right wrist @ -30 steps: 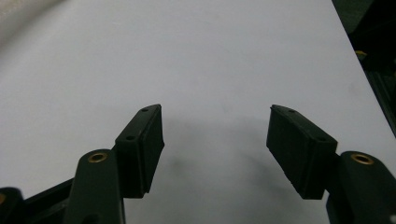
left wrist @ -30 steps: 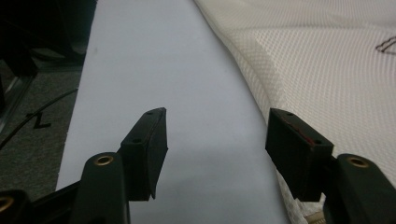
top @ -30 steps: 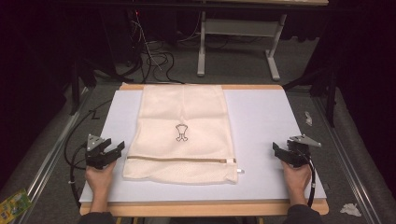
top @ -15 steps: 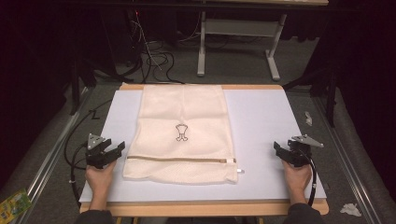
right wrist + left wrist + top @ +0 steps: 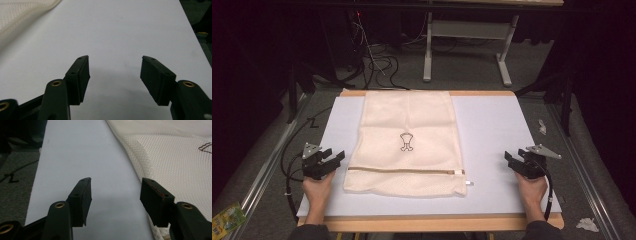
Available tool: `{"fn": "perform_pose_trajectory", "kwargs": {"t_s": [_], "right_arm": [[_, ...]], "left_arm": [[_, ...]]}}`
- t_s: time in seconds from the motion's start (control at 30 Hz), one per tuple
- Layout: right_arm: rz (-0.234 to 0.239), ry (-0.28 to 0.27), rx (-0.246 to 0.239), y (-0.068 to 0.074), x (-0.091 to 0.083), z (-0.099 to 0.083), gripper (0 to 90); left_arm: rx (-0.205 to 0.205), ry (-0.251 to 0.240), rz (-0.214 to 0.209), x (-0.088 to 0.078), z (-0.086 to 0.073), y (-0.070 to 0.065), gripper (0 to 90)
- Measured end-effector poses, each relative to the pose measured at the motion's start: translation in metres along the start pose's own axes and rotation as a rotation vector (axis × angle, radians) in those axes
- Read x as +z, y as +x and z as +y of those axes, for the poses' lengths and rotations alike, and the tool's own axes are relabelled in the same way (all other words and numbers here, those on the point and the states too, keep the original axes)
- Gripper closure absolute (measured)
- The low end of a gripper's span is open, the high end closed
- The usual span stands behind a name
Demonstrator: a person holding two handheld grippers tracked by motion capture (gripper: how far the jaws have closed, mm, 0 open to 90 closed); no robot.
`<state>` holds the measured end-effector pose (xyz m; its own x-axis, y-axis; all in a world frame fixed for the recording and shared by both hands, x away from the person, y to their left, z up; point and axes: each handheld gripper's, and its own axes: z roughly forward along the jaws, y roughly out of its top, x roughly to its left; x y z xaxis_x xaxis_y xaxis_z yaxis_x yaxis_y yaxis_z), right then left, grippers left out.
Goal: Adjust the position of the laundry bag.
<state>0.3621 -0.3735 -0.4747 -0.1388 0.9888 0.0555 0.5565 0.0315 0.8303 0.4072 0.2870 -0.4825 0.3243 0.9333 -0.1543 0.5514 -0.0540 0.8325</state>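
High view first, going from left to right: the left gripper [image 5: 332,159] rests at the near left part of the counter [image 5: 497,130], held in the person's left hand [image 5: 318,186], with its fingers [image 5: 339,155] pointing toward the cream mesh laundry bag [image 5: 407,145]. The bag lies flat in the left-centre part of the counter, its long side running away from the person, its zipper [image 5: 404,171] across the near end and a small dark printed mark [image 5: 406,142] in its middle. Those fingers sit just beside the bag's near left edge, not on it. In the left gripper view the fingers [image 5: 81,200] stand apart with bare counter between them; the bag's edge [image 5: 160,157] runs past the right-hand finger, and whether it touches that finger I cannot tell. The jaws have just been closing a little, yet nothing is between them.

Farther right, a wide stretch of bare counter separates the bag from the right gripper [image 5: 510,161], held in the right hand [image 5: 531,187] near the right edge. Its fingers [image 5: 78,77] are released too, spread over empty counter, and they too have just been closing slightly. The bag shows at the far upper left corner [image 5: 22,12] of the right gripper view, well apart from those fingers.
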Motion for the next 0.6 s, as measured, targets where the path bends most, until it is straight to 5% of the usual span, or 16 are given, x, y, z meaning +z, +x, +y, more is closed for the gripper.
{"fn": "perform_pose_trajectory", "kwargs": {"t_s": [0.13,0.3,0.37,0.6], "right_arm": [[0.045,-0.031,0.033,0.007,-0.004,0.003,40.9],[0.101,-0.009,0.029,0.018,-0.006,0.011,38.7],[0.160,0.013,0.025,0.030,-0.005,0.016,37.8],[0.197,0.063,-0.017,0.055,0.001,0.021,41.2]], "left_arm": [[0.050,0.024,-0.018,0.000,0.004,-0.007,41.2],[0.058,0.050,-0.045,0.003,0.006,-0.015,40.5],[0.060,0.070,-0.060,0.007,0.006,-0.019,41.1],[0.058,0.108,-0.086,0.009,0.011,-0.026,39.2]]}}
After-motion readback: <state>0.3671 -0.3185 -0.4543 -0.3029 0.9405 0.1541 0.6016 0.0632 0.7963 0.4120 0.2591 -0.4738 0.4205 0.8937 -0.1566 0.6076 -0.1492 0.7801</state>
